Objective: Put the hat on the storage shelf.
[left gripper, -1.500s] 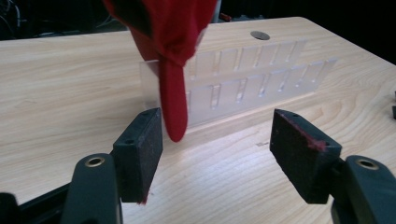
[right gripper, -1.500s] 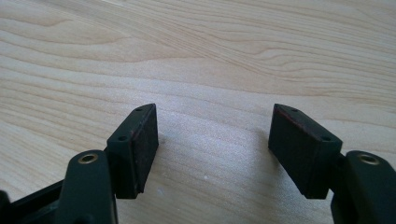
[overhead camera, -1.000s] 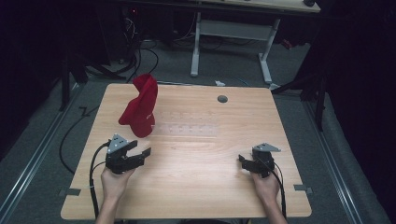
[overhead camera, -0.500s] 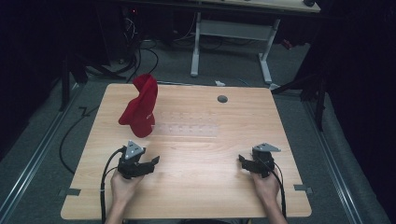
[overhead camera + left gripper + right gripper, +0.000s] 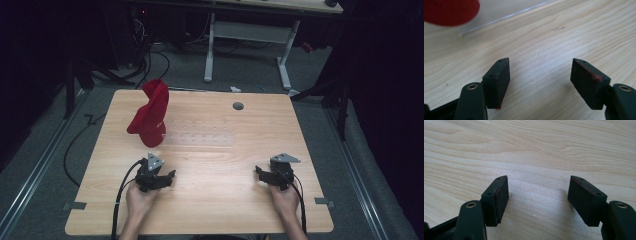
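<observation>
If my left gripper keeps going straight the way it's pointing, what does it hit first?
Probably the table itself: the open left gripper tilts down at bare wood. If it skims level instead, the clear sheet comes next, then the red cloth at its left.

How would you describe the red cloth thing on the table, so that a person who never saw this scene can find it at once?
Start from the light wooden table and look at its far left part. There, at the left end of a clear flat sheet, stands the red cloth piece, ahead of the left gripper. It is the one red, soft and upright thing; the rest lies flat or is black.
</observation>
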`<state>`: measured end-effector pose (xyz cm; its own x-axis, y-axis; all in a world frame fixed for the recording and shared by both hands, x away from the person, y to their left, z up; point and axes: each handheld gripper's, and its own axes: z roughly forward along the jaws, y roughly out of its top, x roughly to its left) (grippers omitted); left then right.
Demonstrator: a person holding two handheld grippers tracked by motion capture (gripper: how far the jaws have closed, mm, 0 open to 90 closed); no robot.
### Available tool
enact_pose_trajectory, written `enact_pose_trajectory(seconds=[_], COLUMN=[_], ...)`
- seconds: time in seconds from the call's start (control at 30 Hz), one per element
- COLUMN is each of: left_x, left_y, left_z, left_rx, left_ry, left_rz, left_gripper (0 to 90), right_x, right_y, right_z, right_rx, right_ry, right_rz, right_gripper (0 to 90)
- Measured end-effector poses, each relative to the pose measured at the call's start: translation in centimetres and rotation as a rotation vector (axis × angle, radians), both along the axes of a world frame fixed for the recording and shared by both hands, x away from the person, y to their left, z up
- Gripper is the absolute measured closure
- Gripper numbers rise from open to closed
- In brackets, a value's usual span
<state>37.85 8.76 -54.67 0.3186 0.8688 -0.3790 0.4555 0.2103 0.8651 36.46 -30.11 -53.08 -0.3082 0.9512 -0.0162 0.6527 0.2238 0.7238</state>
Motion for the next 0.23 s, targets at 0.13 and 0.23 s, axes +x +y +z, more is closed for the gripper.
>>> enact_pose_trajectory(seconds=[0.13,0.23], left_x=[0.07,0.08], left_y=[0.18,0.19], left_z=[0.03,0.01], left_rx=[-0.014,-0.013], left_ry=[0.019,0.019], left_rz=[0.010,0.011], left_gripper=[29.8,29.1], right_x=[0.00,0.00], right_y=[0.00,0.01], right_z=[0.00,0.00], right_rx=[0.000,0.000], right_ry=[0.000,0.000], right_rz=[0.000,0.000], right_gripper=[33.2,33.2])
